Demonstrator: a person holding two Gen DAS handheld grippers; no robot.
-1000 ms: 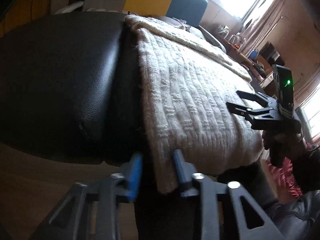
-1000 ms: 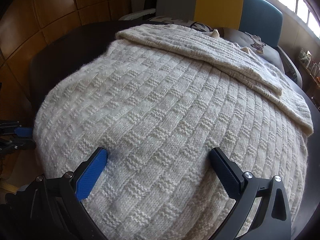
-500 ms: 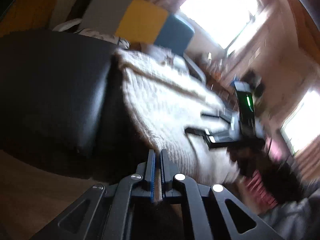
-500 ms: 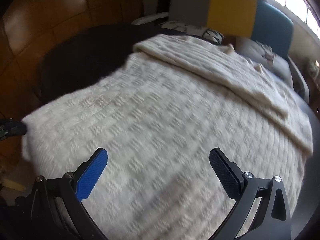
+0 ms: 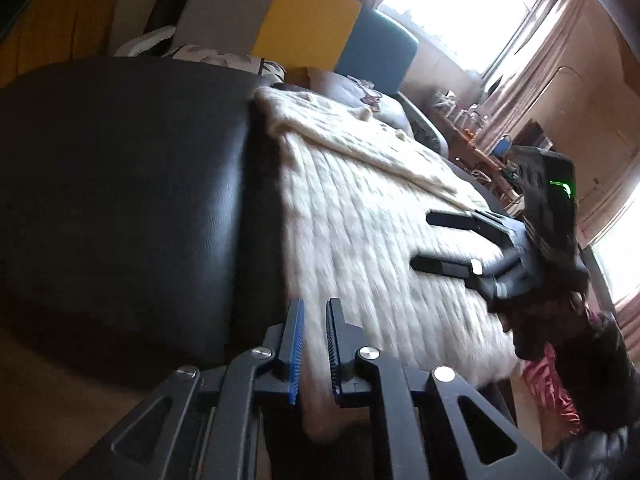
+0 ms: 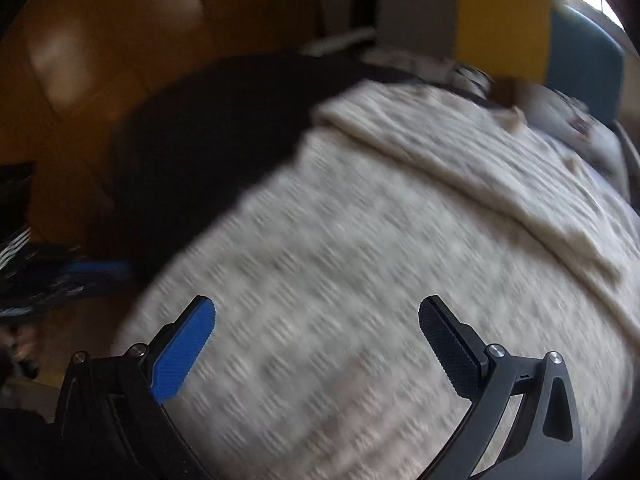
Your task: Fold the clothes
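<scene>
Plainly nearer: left gripper [image 5: 314, 344], fingers narrowed around sweater [image 5: 376, 216] near-left hem; right gripper [image 6: 316, 344] spread wide, empty, above sweater's middle.

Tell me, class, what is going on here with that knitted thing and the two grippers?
A person is folding a cream knitted sweater that lies spread over a black padded surface. The left gripper has its fingers nearly together on the sweater's near edge, with the knit between them. The right gripper hangs wide open over the middle of the knit, holding nothing. A strip along the sweater's far side is already folded over. Both views are blurred.
</scene>
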